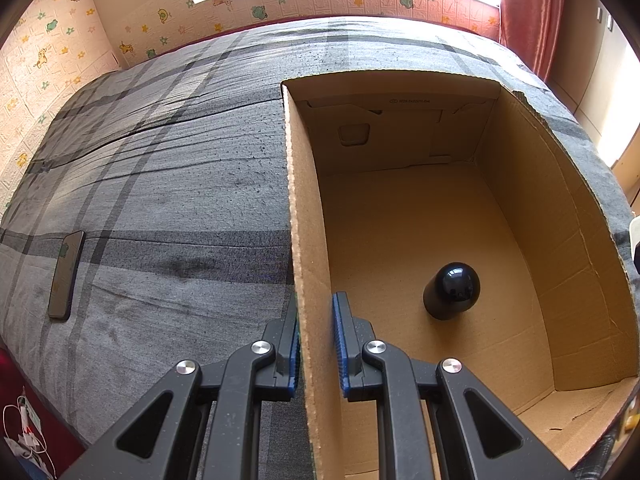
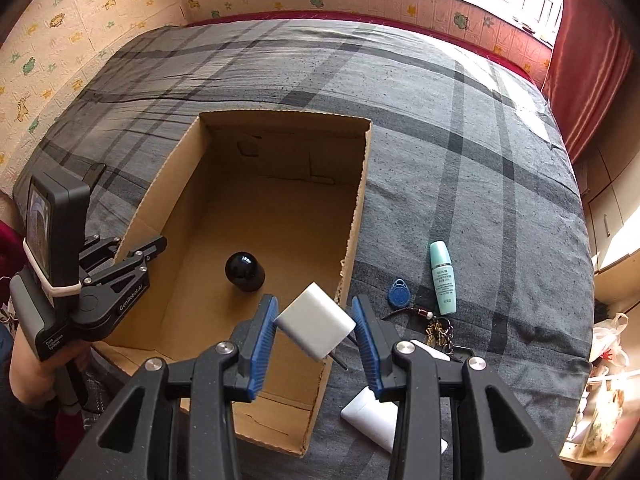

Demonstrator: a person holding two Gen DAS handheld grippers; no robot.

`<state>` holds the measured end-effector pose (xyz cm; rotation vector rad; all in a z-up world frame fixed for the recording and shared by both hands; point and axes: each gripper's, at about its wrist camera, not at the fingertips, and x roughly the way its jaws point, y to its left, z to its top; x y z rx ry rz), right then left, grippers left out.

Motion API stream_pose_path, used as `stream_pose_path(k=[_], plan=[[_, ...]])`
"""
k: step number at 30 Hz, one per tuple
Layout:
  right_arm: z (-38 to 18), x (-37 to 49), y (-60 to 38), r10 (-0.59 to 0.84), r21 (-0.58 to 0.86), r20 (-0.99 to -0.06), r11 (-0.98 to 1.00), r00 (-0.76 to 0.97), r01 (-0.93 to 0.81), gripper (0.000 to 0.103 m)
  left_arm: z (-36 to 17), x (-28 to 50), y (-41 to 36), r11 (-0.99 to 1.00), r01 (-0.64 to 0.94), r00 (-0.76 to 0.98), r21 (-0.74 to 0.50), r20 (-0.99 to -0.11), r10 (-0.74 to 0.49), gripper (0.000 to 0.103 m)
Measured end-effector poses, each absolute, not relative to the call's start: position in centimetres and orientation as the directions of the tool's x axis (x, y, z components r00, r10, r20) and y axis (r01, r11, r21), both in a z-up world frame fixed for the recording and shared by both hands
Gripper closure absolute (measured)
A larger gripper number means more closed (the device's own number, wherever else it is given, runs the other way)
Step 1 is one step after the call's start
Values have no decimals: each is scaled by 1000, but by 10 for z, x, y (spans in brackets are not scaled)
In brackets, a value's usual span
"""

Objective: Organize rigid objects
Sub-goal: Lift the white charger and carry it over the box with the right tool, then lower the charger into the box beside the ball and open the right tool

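Over the box's right wall: white block about to go in.
The right hand-held gripper pinches the white block, tilted, directly above the cardboard box rim; the left hand-held gripper clamps the box's left wall on the bed.

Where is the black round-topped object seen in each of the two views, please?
Left wrist view: black round-topped object lower right, on the box floor.
Right wrist view: it sits left of centre, on the box floor.
Shared landmark: the cardboard box.
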<state>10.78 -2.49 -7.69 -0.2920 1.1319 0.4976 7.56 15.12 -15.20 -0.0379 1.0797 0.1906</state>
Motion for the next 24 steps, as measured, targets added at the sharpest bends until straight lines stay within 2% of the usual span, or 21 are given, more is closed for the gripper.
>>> stream_pose_path(k=[24], plan=[[-156,111,43,167,46,-974,808,153,-587,62,-152,76,152,983,-173,456,63,-879,137,87]])
